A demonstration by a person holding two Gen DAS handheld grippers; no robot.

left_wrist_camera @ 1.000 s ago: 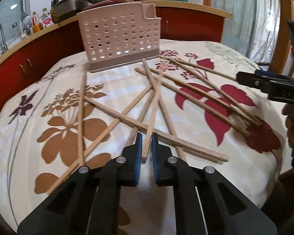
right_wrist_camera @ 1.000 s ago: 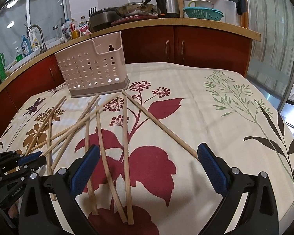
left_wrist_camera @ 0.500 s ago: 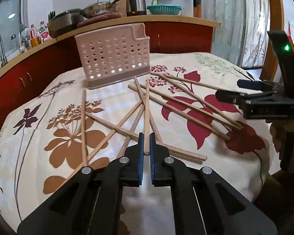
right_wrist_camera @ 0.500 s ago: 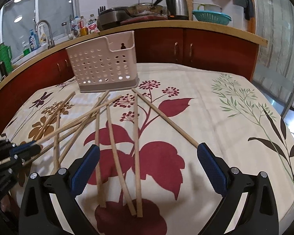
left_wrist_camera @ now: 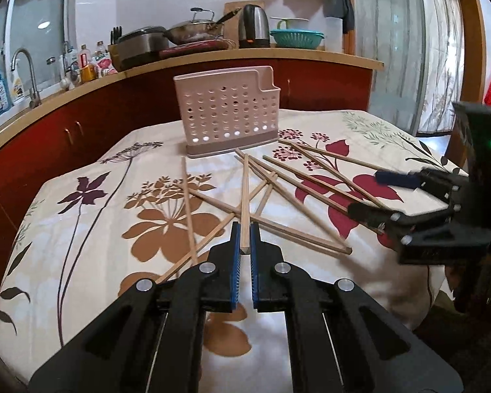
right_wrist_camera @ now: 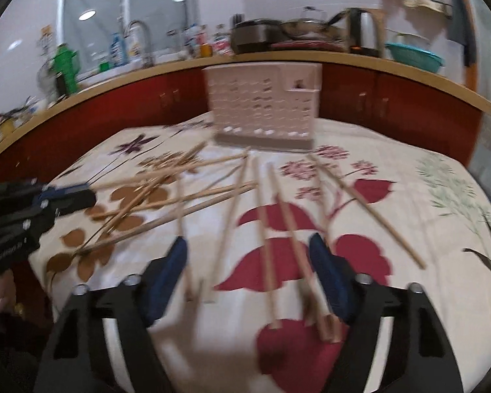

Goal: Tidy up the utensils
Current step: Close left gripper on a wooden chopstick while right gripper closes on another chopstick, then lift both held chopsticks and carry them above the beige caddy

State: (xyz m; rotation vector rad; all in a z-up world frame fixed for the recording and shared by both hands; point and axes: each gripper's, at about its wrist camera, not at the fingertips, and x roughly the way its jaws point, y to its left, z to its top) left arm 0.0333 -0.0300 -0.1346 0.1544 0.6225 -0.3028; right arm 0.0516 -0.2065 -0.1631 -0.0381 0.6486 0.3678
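Several wooden chopsticks [left_wrist_camera: 298, 180] lie crossed on the flowered tablecloth in front of a pink perforated utensil holder [left_wrist_camera: 227, 114]. My left gripper [left_wrist_camera: 244, 229] is shut on the near end of one chopstick [left_wrist_camera: 245, 196], which points straight at the holder. In the blurred right wrist view, my right gripper [right_wrist_camera: 248, 262] hangs low over the red-flower patch. Its jaws are closing with several chopsticks [right_wrist_camera: 265, 229] lying between the blue pads [right_wrist_camera: 327, 271], untouched. The holder [right_wrist_camera: 262, 108] stands ahead of it. Each gripper shows in the other's view: right gripper [left_wrist_camera: 373, 193], left gripper [right_wrist_camera: 81, 196].
The table [left_wrist_camera: 81, 229] is covered by the cloth and ends close in front of both grippers. Behind it runs a red cabinet with a wooden counter [left_wrist_camera: 212, 55] carrying a pan, kettle, bottles and a sink tap. A hand [right_wrist_camera: 3, 298] holds the left gripper.
The left gripper has risen and pulled back with its chopstick, whose far end swung toward the holder. The right gripper has slid left over the chopsticks and its jaws have narrowed.
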